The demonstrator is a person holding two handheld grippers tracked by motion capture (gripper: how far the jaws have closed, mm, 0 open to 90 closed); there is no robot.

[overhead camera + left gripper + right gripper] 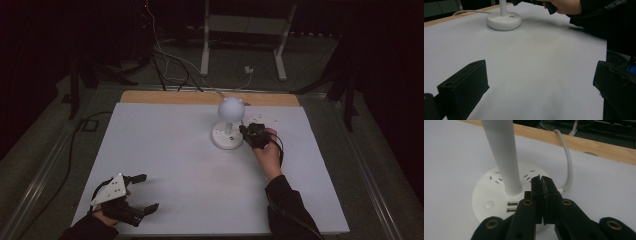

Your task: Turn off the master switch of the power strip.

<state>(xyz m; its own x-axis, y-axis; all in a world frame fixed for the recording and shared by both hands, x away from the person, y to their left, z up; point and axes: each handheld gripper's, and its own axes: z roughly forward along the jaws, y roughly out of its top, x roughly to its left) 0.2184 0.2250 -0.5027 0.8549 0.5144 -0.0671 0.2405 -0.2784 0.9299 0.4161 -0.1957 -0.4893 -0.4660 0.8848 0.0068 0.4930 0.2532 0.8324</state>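
Observation:
A white desk lamp with a ball-shaped head stands on a round base at the back middle of the white table. The base carries socket slots, two USB ports and a round button. My right gripper is shut with nothing between its jaws; its tips hover just over the right side of the base, beside the stem. My left gripper rests open at the front left corner, and its jaws stand wide over bare table, far from the lamp base.
The lamp's white cable curves off the base over the table's wooden back edge. Small white bits lie behind the right hand. Beyond the table are floor cables and a white stand.

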